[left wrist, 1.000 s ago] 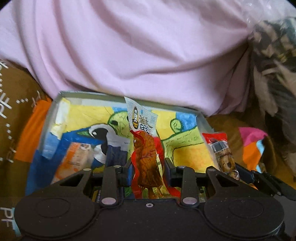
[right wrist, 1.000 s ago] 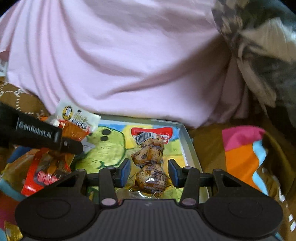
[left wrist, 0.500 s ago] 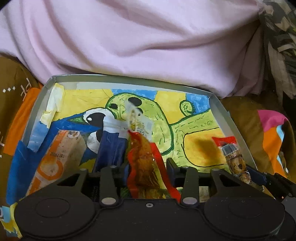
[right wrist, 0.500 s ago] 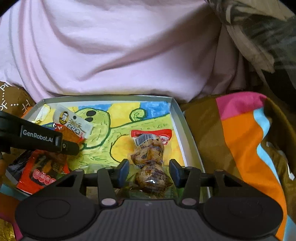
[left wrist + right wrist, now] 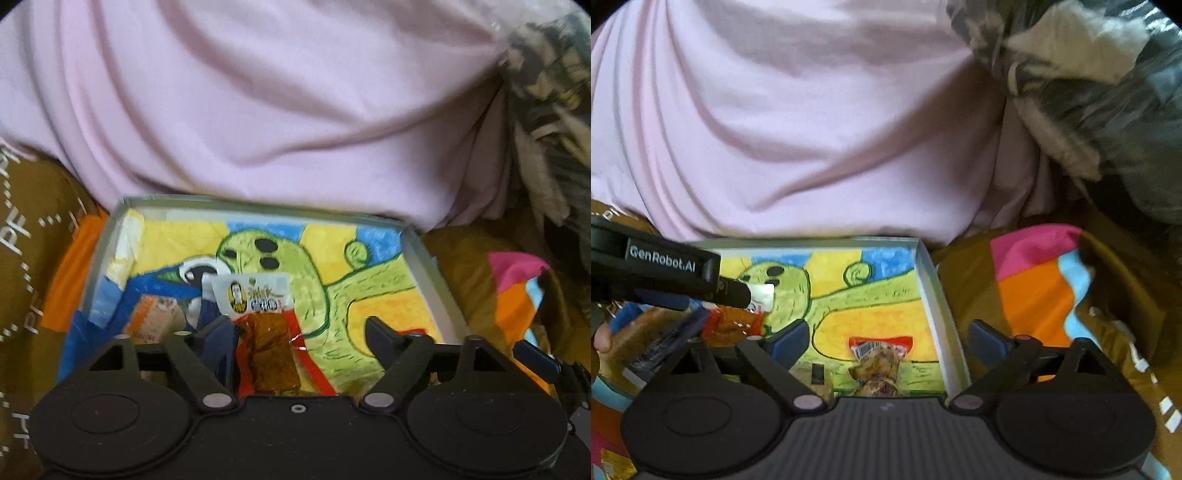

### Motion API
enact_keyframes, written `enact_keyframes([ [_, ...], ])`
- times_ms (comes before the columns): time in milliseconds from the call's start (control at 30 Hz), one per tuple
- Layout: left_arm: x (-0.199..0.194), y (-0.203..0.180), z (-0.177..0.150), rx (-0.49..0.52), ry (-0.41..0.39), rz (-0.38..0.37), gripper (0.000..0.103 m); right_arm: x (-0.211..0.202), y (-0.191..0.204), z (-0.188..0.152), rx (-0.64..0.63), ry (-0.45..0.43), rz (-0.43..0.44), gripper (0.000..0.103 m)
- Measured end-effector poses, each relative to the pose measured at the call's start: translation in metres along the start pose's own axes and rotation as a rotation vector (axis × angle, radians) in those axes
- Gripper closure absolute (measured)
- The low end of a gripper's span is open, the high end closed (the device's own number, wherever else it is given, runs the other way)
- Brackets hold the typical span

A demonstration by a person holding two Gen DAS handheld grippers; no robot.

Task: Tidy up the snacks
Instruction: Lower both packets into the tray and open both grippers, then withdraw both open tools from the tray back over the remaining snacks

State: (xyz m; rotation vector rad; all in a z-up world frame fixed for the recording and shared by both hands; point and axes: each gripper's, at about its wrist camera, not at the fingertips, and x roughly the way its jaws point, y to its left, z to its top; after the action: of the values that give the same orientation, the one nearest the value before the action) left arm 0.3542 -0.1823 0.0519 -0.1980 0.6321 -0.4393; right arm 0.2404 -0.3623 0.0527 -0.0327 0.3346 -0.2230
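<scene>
Two snack packets lie in a shallow box whose floor is covered with a bright crayon drawing of a green creature. The first, a red packet (image 5: 271, 343) of brown dried snack with a white label at its top, sits left of the box's middle, propped partly upright. It stands between the fingers of the left gripper (image 5: 299, 332), whose jaws are opening. The left finger (image 5: 218, 332) is right against the packet's edge, while the right finger is well clear of it.

The second, a clear packet (image 5: 877, 363) of brown lumpy pieces with a red top and a barcode, lies flat near the box's right wall (image 5: 936, 306). It sits between the fingers of the right gripper (image 5: 886, 341), whose jaws are also opening and stand wide. Neither finger touches it.

More snacks rest in the box's left part: an orange packet (image 5: 153, 319) and a dark blue one (image 5: 212, 314) just beside the red packet.

The box sits on a brown patterned cloth (image 5: 22, 240) with orange, pink and blue patches. A large pink sheet (image 5: 277, 110) is bunched up behind it.

Risks, as judged from here: the red packet may catch on the left finger as that gripper pulls away and be dragged out of place or tipped onto its neighbours. The two grippers are close together over the box and could bump. The box rests on soft cloth, so a nudge against its wall might shift or tilt it.
</scene>
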Motion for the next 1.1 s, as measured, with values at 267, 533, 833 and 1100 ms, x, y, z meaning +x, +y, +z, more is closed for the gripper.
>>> enact_keyframes([
  [267, -0.060, -0.004, 0.001, 0.029, -0.115, -0.002, 0.002, -0.046, 0.003, 0.010, 0.010, -0.078, 0.003, 0.000],
  [533, -0.120, -0.002, -0.010, 0.063, -0.195, 0.017, 0.001, -0.095, 0.014, 0.015, 0.019, -0.135, 0.027, 0.000],
  [833, -0.181, 0.008, -0.033, 0.092, -0.259, 0.051, 0.001, -0.154, 0.027, 0.010, 0.023, -0.204, 0.070, 0.000],
  [1100, -0.219, 0.033, -0.061, 0.032, -0.230, 0.075, 0.001, -0.202, 0.043, -0.003, -0.017, -0.217, 0.087, 0.000],
])
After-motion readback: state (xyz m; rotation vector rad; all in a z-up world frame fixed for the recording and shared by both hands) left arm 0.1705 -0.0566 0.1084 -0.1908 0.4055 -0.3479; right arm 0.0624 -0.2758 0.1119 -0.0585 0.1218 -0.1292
